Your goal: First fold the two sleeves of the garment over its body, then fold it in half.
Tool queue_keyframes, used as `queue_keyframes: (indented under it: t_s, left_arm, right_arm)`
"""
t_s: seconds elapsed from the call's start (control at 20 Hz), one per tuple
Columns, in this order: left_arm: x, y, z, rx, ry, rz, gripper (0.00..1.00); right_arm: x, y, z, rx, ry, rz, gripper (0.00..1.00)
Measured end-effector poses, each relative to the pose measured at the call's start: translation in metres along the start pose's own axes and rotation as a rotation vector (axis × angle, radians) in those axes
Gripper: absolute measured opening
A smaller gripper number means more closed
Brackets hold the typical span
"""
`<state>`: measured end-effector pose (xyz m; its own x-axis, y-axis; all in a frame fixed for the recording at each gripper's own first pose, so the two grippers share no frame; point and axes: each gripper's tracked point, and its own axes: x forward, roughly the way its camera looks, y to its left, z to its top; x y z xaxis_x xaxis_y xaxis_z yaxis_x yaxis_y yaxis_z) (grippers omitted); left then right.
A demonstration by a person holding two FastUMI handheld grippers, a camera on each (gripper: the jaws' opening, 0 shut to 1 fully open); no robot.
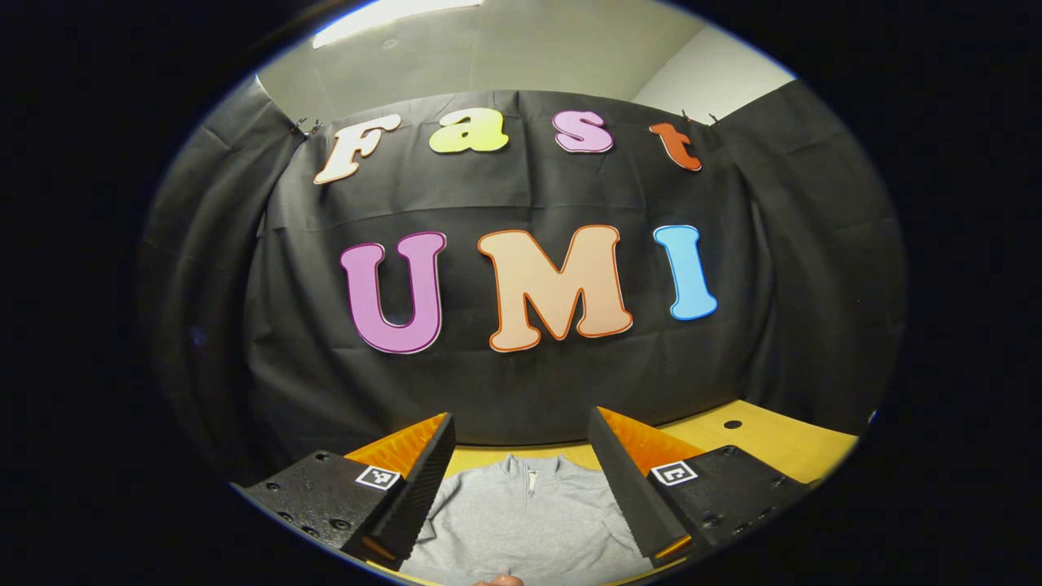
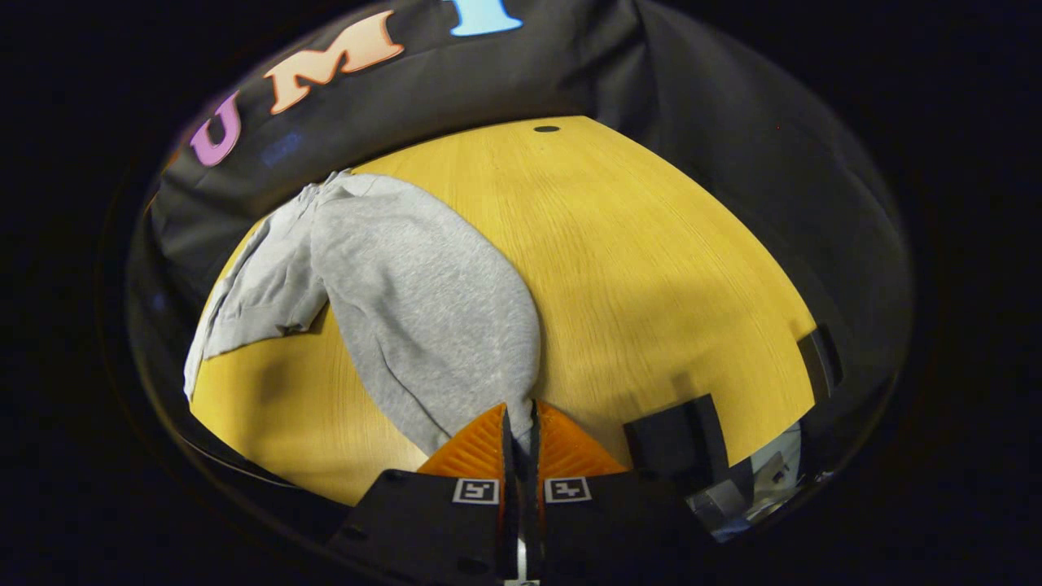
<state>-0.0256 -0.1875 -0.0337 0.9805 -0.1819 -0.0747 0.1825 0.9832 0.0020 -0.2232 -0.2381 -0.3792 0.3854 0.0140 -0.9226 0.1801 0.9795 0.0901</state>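
1. The right hand-held gripper has its fingers closed together, pinching the cuff end of the grey sleeve.
2. From there the sleeve's long axis runs away up-left to the garment body on the worktop.
3. The left hand-held gripper is spread wide and empty above the collar.

garment: hem cut off at edge | sleeve: cuff hidden inside right tool
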Motion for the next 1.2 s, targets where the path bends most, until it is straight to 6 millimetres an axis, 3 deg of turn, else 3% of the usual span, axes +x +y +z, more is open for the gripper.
queue_keyframes:
  t_s: [0.3,0.75,0.95,1.1,1.15,1.2]
  left_arm:
    - [0.008,0.052,0.000,-0.004,-0.005,0.054,0.95]
    - [0.016,0.128,0.000,0.016,-0.012,0.131,0.95]
    - [0.010,0.162,-0.002,0.022,-0.010,0.183,0.99]
    - [0.002,0.189,-0.002,0.030,-0.010,0.236,0.95]
    - [-0.002,0.198,-0.002,0.033,-0.011,0.252,0.99]
    - [-0.006,0.207,-0.002,0.036,-0.012,0.271,0.95]
  right_arm:
    - [-0.004,0.022,0.014,0.218,0.022,0.031,0.03]
    - [-0.009,0.080,0.104,0.221,-0.127,0.069,0.03]
    - [-0.010,0.113,0.147,0.215,-0.185,0.121,0.03]
    - [-0.008,0.138,0.175,0.202,-0.221,0.152,0.03]
    - [-0.010,0.149,0.185,0.201,-0.235,0.172,0.03]
    - [-0.010,0.158,0.192,0.201,-0.245,0.185,0.03]
